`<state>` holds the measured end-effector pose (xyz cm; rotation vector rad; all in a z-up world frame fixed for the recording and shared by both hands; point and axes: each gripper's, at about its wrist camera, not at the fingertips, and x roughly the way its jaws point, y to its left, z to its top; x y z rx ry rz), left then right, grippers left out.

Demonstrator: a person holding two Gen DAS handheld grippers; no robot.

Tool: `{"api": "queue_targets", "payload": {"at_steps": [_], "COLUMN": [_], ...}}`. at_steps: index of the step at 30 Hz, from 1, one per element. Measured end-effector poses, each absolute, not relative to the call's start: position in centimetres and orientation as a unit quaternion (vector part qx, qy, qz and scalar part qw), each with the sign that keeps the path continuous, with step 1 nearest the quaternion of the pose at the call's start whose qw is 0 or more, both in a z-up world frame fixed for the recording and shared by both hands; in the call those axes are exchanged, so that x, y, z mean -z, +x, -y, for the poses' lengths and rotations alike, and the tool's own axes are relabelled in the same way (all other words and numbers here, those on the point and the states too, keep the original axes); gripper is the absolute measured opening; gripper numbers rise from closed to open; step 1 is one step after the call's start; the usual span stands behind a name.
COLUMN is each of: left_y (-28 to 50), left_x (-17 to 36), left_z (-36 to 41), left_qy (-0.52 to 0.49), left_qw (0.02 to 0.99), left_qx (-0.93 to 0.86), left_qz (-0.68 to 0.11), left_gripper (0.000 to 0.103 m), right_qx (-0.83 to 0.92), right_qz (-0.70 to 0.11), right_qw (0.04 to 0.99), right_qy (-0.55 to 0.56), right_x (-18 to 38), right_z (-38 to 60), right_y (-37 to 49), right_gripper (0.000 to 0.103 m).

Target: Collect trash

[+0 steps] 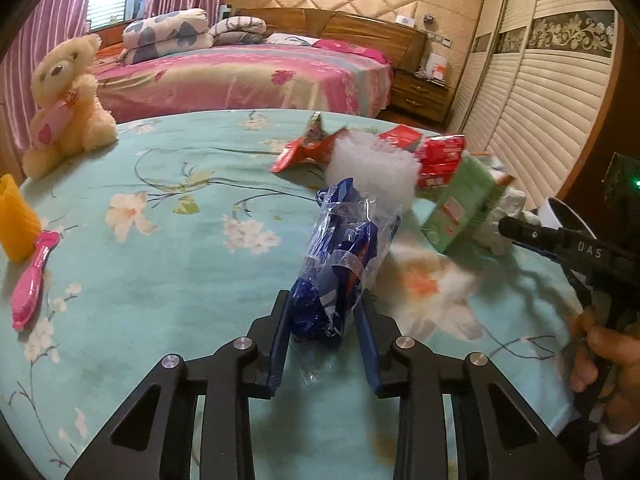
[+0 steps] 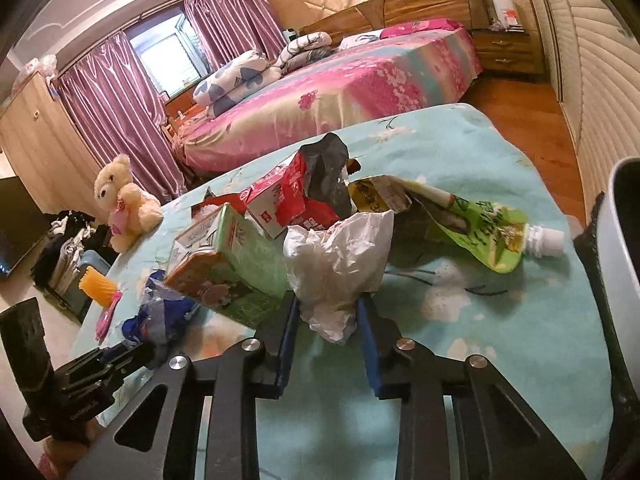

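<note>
On the floral teal tablecloth (image 1: 168,280) lies a pile of trash. My left gripper (image 1: 322,300) is shut on a crumpled blue and clear plastic wrapper (image 1: 340,248), its blue pads pressing both sides. My right gripper (image 2: 328,300) is shut on a crumpled white plastic bag (image 2: 340,256). Behind that bag lie a green carton (image 2: 236,264), a red carton (image 2: 280,200), a dark bag (image 2: 328,168) and a green spouted pouch (image 2: 480,224). In the left wrist view a red wrapper (image 1: 308,146) and a white foam piece (image 1: 372,168) sit beyond the blue wrapper.
A teddy bear (image 1: 64,104), an orange ribbed holder (image 1: 16,220) and a pink brush (image 1: 32,280) stand along the table's left side. A white bin with a black liner (image 2: 620,260) is at the right edge. A pink bed (image 1: 240,76) lies beyond the table.
</note>
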<state>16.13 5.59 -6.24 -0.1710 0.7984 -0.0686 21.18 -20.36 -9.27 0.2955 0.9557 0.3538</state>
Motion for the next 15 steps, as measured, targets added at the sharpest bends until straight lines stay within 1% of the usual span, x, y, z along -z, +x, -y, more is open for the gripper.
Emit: {"api": "queue_targets", "payload": {"at_steps": [15], "left_y": [13.7], "left_x": [4.7], "left_z": [0.2], "left_qy": [-0.069], "left_qw": [0.918], "left_qx": [0.101], "left_qz": [-0.377], "left_gripper": [0.029], "right_qx": [-0.136], "right_qz": [-0.432], "right_qw": [0.876], "right_qy": [0.168], "right_x": [7.0], "right_z": [25.5], "right_y": [16.9], "right_gripper": [0.027]}}
